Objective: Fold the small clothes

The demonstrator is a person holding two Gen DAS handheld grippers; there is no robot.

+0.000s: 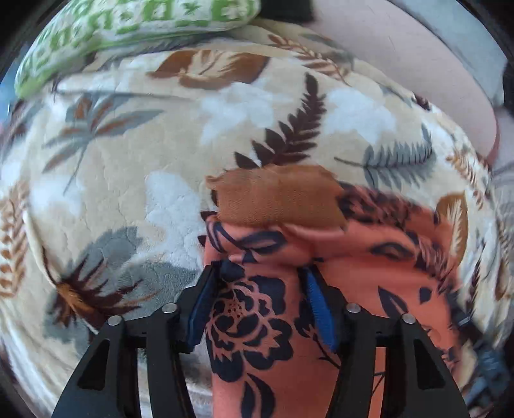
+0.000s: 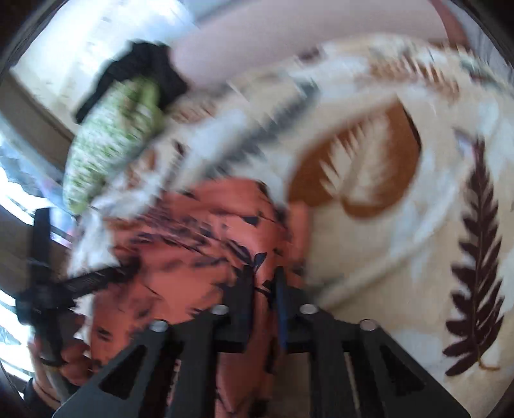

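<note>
An orange garment with dark navy flowers (image 1: 257,321) and a brown band (image 1: 279,199) hangs over the leaf-print blanket. My left gripper (image 1: 261,273) holds a bunched fold of it between its blue-padded fingers. In the blurred right wrist view the same garment (image 2: 192,244) shows, and my right gripper (image 2: 265,276) is shut on its edge. The left gripper (image 2: 45,289) appears there at the far left, at the garment's other side.
A cream blanket with brown and grey leaves (image 1: 128,160) covers the bed. A green and white pillow (image 1: 96,29) lies at the far edge, also in the right wrist view (image 2: 112,135). A pink wall (image 1: 417,64) is behind.
</note>
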